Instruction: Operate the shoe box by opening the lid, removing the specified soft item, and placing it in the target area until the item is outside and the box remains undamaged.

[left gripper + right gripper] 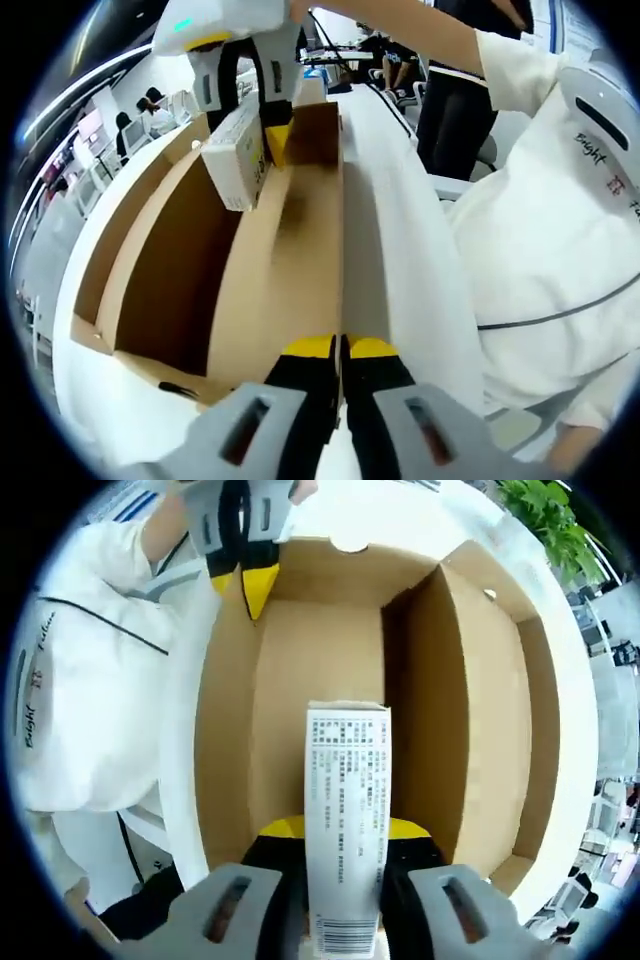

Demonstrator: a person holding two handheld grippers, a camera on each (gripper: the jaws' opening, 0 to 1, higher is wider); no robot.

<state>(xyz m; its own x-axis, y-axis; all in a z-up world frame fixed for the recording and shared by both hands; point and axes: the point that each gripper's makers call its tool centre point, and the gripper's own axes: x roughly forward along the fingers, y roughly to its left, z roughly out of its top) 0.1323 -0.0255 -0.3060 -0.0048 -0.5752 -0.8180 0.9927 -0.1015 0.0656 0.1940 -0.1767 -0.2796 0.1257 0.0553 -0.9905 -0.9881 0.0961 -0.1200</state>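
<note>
White table (400, 260) under open brown cardboard shoe box (290, 270) | right gripper (343, 845) clamps white printed packet (345, 810), frame centre, above box interior | left gripper (340, 350) pinches box wall | step: removal; next: carry packet clear to target area.

A white table (400, 230) carries the open brown cardboard shoe box (180, 270), standing directly on it.
</note>
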